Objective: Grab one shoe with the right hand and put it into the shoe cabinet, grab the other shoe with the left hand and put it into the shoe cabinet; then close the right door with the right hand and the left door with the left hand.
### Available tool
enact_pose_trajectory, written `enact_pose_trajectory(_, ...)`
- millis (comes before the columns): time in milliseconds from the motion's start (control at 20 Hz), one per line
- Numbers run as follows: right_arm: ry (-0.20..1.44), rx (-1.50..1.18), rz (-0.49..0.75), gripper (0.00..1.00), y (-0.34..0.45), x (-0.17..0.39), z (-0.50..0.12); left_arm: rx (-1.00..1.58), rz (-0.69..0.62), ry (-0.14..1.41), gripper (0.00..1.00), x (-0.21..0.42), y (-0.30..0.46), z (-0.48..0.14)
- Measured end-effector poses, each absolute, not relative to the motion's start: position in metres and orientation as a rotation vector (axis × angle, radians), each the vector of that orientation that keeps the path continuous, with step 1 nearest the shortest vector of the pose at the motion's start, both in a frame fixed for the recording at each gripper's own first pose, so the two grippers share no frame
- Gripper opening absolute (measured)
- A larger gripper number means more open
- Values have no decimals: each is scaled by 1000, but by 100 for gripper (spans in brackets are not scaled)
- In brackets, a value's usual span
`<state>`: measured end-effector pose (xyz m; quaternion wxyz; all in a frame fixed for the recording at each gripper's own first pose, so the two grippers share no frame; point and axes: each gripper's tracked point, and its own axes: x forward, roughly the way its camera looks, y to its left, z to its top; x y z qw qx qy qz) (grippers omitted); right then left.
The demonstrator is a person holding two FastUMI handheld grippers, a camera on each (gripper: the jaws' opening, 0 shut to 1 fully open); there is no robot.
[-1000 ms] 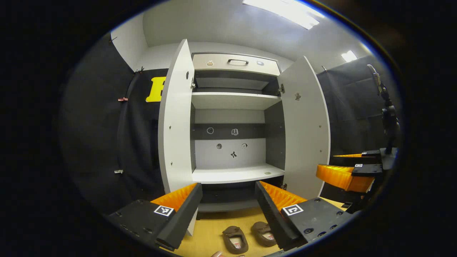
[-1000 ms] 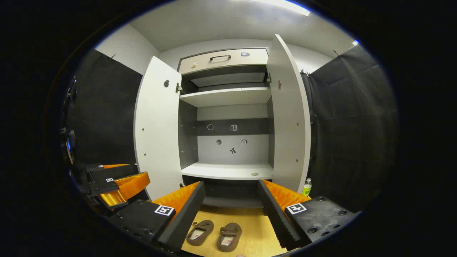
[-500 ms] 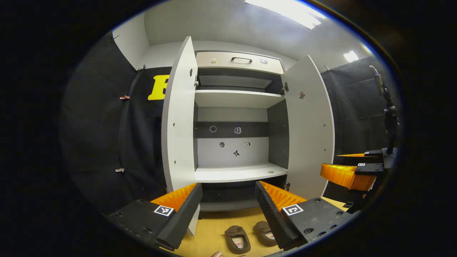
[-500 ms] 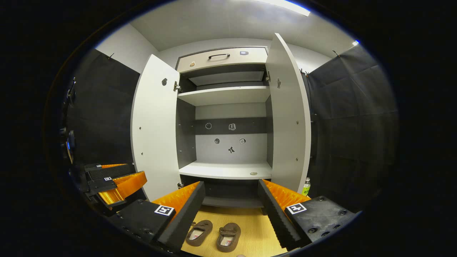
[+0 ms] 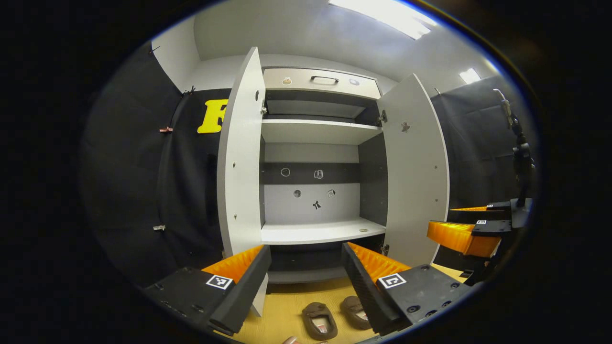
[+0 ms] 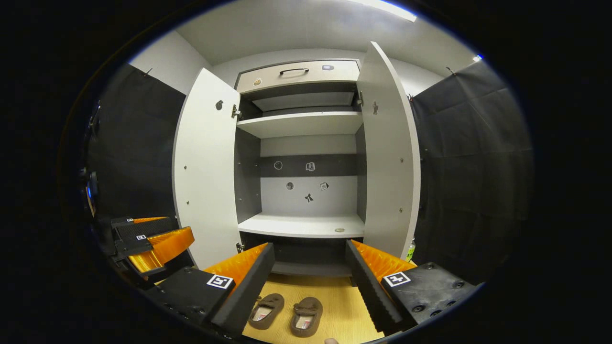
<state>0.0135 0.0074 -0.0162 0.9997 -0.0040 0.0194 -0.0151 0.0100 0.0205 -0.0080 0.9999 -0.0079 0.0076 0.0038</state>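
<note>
Your left gripper [image 5: 306, 267] spread wide, empty. Two brown slip-on shoes: left shoe [image 6: 263, 311] and right shoe [image 6: 304, 317] side by side on wooden floor [image 6: 334, 306] before shoe cabinet [image 6: 301, 162], both doors swung out. Your right gripper [image 6: 310, 265] spread wide, empty. In left gripper view, right shoe partly hidden behind finger.

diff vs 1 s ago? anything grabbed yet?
Nothing grabbed. Both views crept slightly closer to the cabinet, which sits a bit larger in frame; the bottle by the right door is now nearly hidden behind it. Unchanged: left claw and right claw open and empty, both shoes on the floor, left door and right door open.
</note>
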Motion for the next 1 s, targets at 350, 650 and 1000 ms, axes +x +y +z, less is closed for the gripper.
enact_pose_trajectory(350, 125, 22, -38, 98, 29, 24, -73, -40, 7, 35, 95, 17, 36, -27)
enact_pose_trajectory(650, 284, 24, -29, 98, 39, 39, -163, -49, 18, 22, 95, 30, 48, -39)
enact_pose_trajectory(1000, 467, 46, -23, 99, 36, 59, -279, -56, 11, 6, 95, 55, 48, -66)
